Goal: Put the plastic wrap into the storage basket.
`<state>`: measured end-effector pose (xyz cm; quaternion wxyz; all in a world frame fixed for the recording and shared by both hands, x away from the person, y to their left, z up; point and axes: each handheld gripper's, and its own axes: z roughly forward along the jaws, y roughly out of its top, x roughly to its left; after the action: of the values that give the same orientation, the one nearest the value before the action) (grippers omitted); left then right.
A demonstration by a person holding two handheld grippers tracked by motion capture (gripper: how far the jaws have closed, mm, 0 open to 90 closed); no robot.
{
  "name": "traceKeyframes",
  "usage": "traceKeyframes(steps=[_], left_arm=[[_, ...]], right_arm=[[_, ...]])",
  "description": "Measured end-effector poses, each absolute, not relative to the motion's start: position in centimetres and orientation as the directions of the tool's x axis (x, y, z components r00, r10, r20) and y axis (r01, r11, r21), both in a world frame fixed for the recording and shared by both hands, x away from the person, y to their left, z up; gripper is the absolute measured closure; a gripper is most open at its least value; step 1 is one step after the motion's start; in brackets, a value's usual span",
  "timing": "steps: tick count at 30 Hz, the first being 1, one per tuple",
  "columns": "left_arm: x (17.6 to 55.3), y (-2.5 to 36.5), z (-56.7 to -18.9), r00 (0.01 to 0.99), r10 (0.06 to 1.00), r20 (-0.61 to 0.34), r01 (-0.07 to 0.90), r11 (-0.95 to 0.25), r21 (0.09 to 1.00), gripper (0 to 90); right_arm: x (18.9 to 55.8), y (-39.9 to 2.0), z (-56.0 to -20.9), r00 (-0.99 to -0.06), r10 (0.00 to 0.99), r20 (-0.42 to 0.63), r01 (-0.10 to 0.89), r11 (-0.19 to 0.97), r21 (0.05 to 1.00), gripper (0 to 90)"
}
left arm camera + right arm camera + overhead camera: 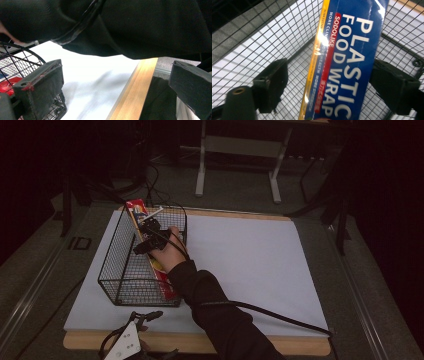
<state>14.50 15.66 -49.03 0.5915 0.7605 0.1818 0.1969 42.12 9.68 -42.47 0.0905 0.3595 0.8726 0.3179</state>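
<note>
Lowest in the high view, at the bottom left of the frame, the left gripper point(131, 334) with its grey plate sits at the wooden table edge point(200, 343); in its own view the jaws stand wide apart with nothing between them, and a dark sleeve point(130, 27) crosses the top of that frame. Left of centre, a boxed roll of plastic wrap point(150, 242) stands tilted inside a black wire basket point(112, 270), its top end poking above the rim toward the upper left. The right gripper point(147, 237) reaches into the basket; in the right gripper view the blue box point(347, 65) lies between spread jaws that do not press on it, the left one clearly apart. The basket rests on a white sheet point(250, 265) covering the tabletop. Beyond lie grey carpet point(240, 195), cables and metal table legs point(202, 165) in a dark room.
</note>
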Motion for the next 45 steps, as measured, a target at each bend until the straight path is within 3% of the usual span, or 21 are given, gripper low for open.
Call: traceKeyframes(steps=[21, 38, 45], left_arm=[[14.8, 15.4, -49.2, 0.854, 0.514, 0.077, 0.056, -0.238, 0.97, 0.2], [14.9, 15.3, -49.3, 0.855, 0.513, 0.079, 0.058, -0.245, 0.968, 0.2], [14.9, 15.3, -49.3, 0.854, 0.514, 0.077, 0.061, -0.246, 0.967, 0.2]], right_arm=[[41.0, 2.7, -39.2, -0.746, 0.66, 0.086, 0.522, 0.499, 0.692, 14.3], [40.8, -4.7, -38.4, -0.725, 0.688, 0.01, 0.488, 0.504, 0.713, 14.3], [40.2, -7.8, -38.8, -0.718, 0.693, 0.07, 0.509, 0.453, 0.732, 14.3]])
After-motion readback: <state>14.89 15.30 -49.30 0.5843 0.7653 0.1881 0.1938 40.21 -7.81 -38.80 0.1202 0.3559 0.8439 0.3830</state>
